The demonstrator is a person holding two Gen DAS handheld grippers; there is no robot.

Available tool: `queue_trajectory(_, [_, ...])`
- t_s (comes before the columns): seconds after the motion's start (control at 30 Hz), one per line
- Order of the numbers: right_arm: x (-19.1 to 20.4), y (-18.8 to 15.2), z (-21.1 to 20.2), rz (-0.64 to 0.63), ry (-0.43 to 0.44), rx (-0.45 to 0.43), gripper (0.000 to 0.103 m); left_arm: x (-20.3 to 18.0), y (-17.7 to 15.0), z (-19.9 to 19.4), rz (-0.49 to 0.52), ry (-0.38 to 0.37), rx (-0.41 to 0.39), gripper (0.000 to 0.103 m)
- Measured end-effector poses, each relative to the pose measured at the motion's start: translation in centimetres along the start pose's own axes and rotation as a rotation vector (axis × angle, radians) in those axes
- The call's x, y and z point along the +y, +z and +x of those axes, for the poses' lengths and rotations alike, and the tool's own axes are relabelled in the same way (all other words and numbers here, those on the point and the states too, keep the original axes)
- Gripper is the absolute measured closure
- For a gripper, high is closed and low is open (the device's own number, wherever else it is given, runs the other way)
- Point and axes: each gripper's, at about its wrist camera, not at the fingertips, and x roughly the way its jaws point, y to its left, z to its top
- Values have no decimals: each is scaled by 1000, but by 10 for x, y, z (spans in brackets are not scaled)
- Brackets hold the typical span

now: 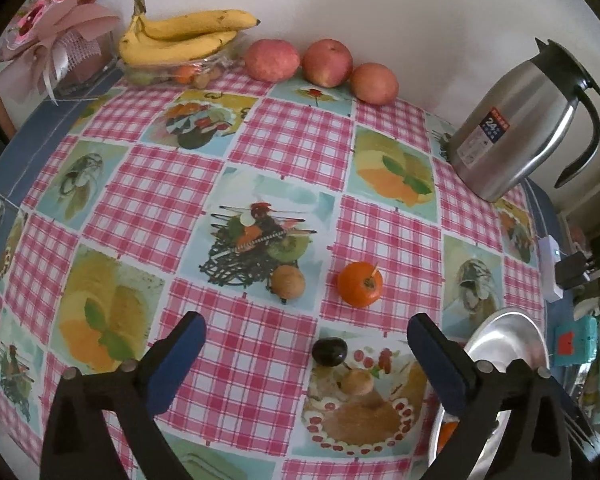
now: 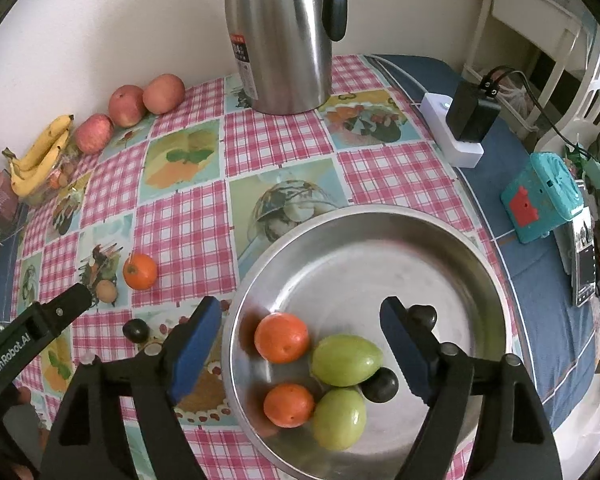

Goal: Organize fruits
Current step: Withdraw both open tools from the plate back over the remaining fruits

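Observation:
On the checked tablecloth lie an orange [image 1: 360, 284], a small brown fruit [image 1: 287, 282] and a dark plum [image 1: 329, 352]. My left gripper [image 1: 306, 332] hangs open above them, the plum just below its gap, and nothing is between its fingers. In the right wrist view the steel bowl [image 2: 380, 216] holds two oranges [image 2: 282, 337], two green fruits [image 2: 346, 360] and two dark plums [image 2: 380, 385]. My right gripper [image 2: 300, 316] stands open over the bowl, touching none of the fruit. The loose orange [image 2: 140, 271] lies left of the bowl.
Three apples [image 1: 327, 62] and a bunch of bananas [image 1: 180, 38] on a clear container line the back wall. A steel jug [image 2: 284, 36] stands behind the bowl. A power strip with an adapter [image 2: 460, 128] and a teal box [image 2: 540, 200] sit right; a pink bouquet [image 1: 52, 40] far left.

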Motion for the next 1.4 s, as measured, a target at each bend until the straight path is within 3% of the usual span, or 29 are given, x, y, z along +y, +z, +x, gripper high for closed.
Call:
queue_trajectory(0.13, [2,-1,1,-15,-10,-3,16,1,-1,1,13,17,-10,0])
queue_trajectory(0.23, [3,-2,3,-21,-20,0,4,-1,-1,-1,31,30,-25,0])
queue_trajectory(0.83, [10,0,1,-23,47,-27,4,4,3,-14,71,29,-87,0])
queue_trajectory(1.03, [25,-2,5,-86,40,2,4,13,7,-20,66,26,-116,0])
queue_trajectory(1.4, [63,-6,5,-144,117,17,4,42,15,-28,21,35,-131,0])
